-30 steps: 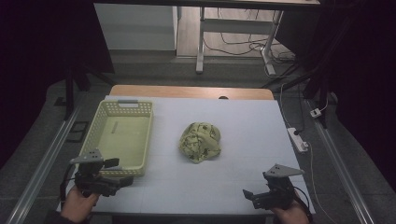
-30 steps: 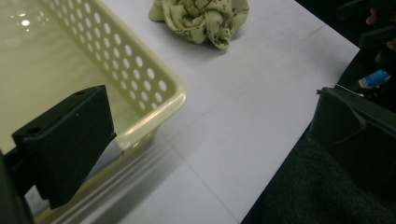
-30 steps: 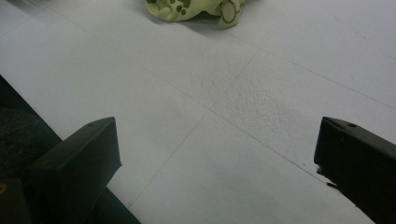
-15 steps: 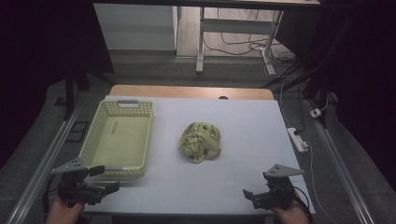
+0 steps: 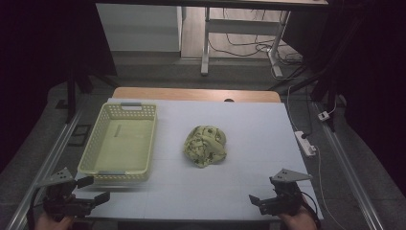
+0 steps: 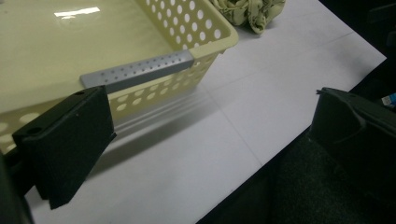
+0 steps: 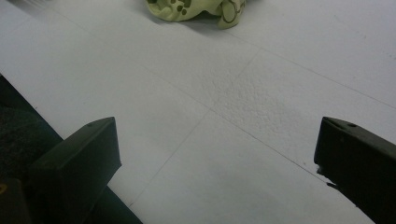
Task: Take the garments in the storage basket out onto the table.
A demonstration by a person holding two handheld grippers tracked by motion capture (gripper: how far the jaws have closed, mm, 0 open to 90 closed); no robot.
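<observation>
A crumpled yellow-green patterned cloth (image 5: 206, 145) lies near the middle of the white table (image 5: 249, 129). A pale yellow perforated basket (image 5: 120, 143) with grey handles stands empty to its left. My left gripper (image 5: 93, 189) hovers open at the table's front left corner, just in front of the basket's near grey handle (image 6: 140, 71). My right gripper (image 5: 256, 200) is open at the front right edge, well short of the cloth (image 7: 196, 10). Nothing sits between either pair of jaws.
A white power strip (image 5: 306, 143) with a cable lies past the table's right edge. Metal rails run along both sides of the table. A wooden strip (image 5: 196, 94) borders the far edge, with desk legs and cables on the floor beyond.
My left gripper has drawn back toward the front left corner and a little leftward. The right gripper, cloth and basket have stayed put.
</observation>
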